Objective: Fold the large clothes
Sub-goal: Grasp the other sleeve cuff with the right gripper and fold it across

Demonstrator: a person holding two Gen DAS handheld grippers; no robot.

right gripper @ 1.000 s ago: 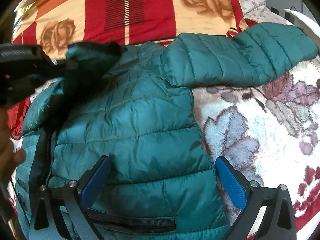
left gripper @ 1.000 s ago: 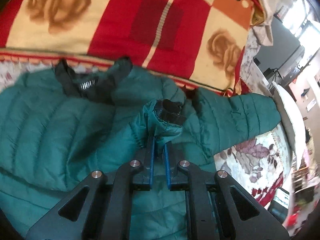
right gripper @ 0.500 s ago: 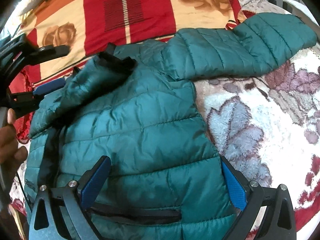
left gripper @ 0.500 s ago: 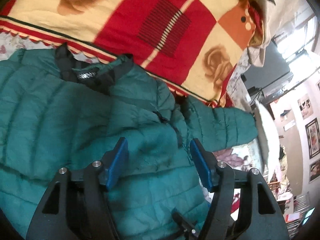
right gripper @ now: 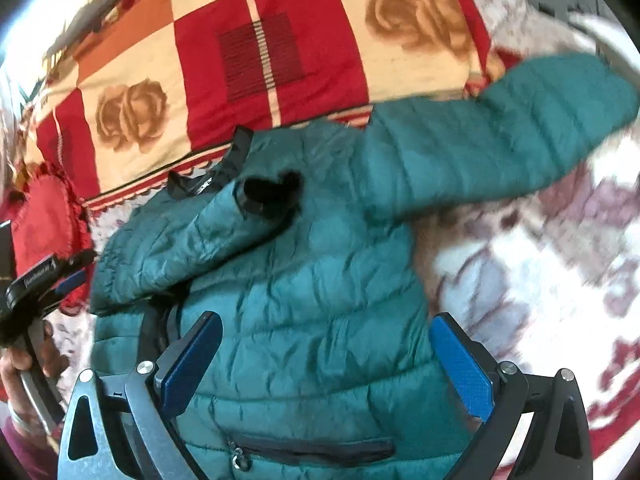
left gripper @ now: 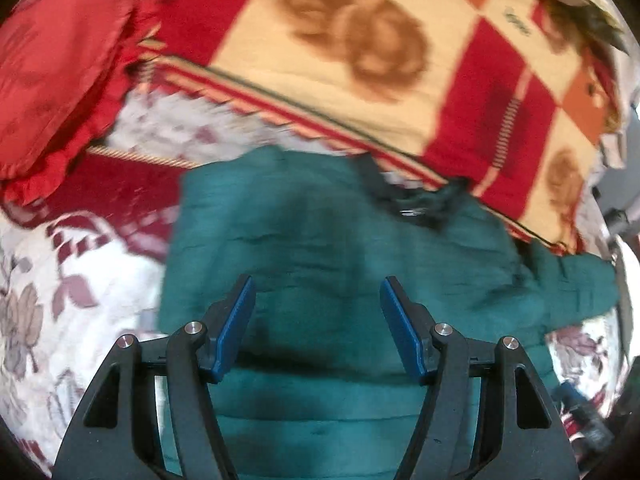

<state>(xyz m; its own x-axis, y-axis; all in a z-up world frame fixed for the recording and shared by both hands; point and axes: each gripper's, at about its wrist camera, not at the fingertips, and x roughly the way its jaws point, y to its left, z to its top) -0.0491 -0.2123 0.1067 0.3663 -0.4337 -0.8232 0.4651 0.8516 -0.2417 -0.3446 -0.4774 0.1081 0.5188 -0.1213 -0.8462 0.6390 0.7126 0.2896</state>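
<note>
The teal quilted puffer jacket (right gripper: 320, 280) lies flat on a bed, on a white plush blanket w/ mauve flower print (right gripper: 520, 300), collar end toward a red-and-cream checked rose-pattern blanket (right gripper: 280, 40).

One sleeve w/ black knit cuff (right gripper: 268, 196) is folded across the chest, lying diagonally from the jacket's left edge up to about the centre. The other sleeve (right gripper: 500, 148) is stretched out to the right, long axis running away from the body & slightly up, resting on the flower blanket.

Right gripper (right gripper: 326, 360) hovers over the lower front panel, blue-padded fingers (right gripper: 460, 364) spread wide, holding nothing; a zipped pocket (right gripper: 312, 448) sits just below them. Left gripper (left gripper: 318, 328) is likewise spread & empty above the jacket's other half; in the right-wrist view it shows at the far left edge (right gripper: 44, 280), off the jacket.

Key relation, as I read it: the outstretched sleeve lies up & to the right of the right gripper, so that gripper is far nearer; prob. next step is taking that sleeve near its end and folding it in over the chest, across its own long axis. Its cuff isn't clearly visible.

Fabric: slick thin nylon shell, horizontal quilt lines, puffy fill — likely slippery & springy, so folds may creep back. Left-wrist view is motion-blurred; fine detail there unclear. A red frilled cushion (left gripper: 60, 80) sits by the jacket's far-left corner.
</note>
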